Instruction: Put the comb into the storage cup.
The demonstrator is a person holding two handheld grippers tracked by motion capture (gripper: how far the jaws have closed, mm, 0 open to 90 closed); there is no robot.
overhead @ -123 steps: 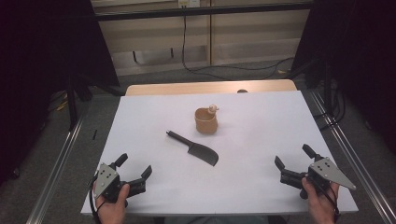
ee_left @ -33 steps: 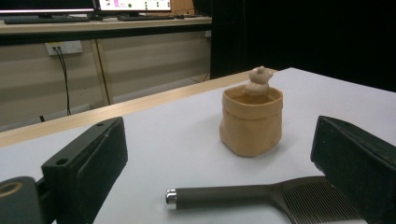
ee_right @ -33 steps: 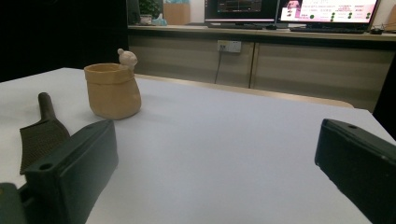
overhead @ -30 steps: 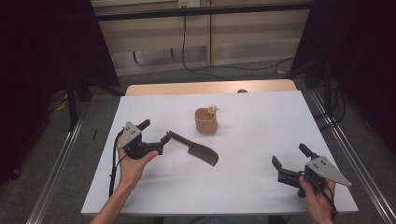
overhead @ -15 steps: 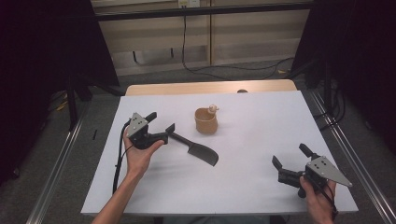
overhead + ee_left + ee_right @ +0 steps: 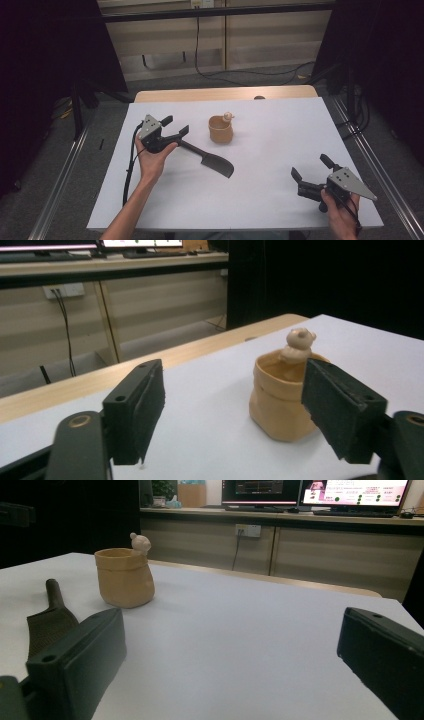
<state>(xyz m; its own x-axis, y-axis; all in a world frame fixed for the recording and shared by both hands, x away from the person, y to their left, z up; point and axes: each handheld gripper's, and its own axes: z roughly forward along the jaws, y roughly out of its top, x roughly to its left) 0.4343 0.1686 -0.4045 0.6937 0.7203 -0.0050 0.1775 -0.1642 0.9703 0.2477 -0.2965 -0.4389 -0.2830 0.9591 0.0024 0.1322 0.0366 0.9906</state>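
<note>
White board (image 6: 260,200) covers the table in the high view, and on it lie a black cleaver (image 6: 207,159) and, just beyond its handle end, a tan pot (image 6: 220,130) with a small figure (image 6: 228,116) perched on its rim. The left gripper (image 6: 176,127) is held at the handle end of the cleaver, its jaws parted with the handle tip about level with the nearer jaw; whether a pad touches the handle cannot be told from here. The jaws have just been closing, and no grip on the handle shows. The right gripper (image 6: 310,167) rests near the board's near right corner, well apart from cleaver and pot, jaws spread wide and holding nothing.

In the left gripper view, the two black jaws of the left gripper (image 6: 232,405) rise from the bottom edge with a clear gap between them. Bare white board shows in that gap; the cleaver handle is not visible between the pads. The tan pot (image 6: 280,400) stands just beyond the right-hand jaw, partly covered by it.

In the right gripper view, the right gripper (image 6: 232,655) stands released, its jaws far apart with bare board between them. The cleaver (image 6: 47,617) lies beyond the left-hand jaw, blade nearer, handle pointing away. The pot (image 6: 123,577) stands upright beyond it.
</note>
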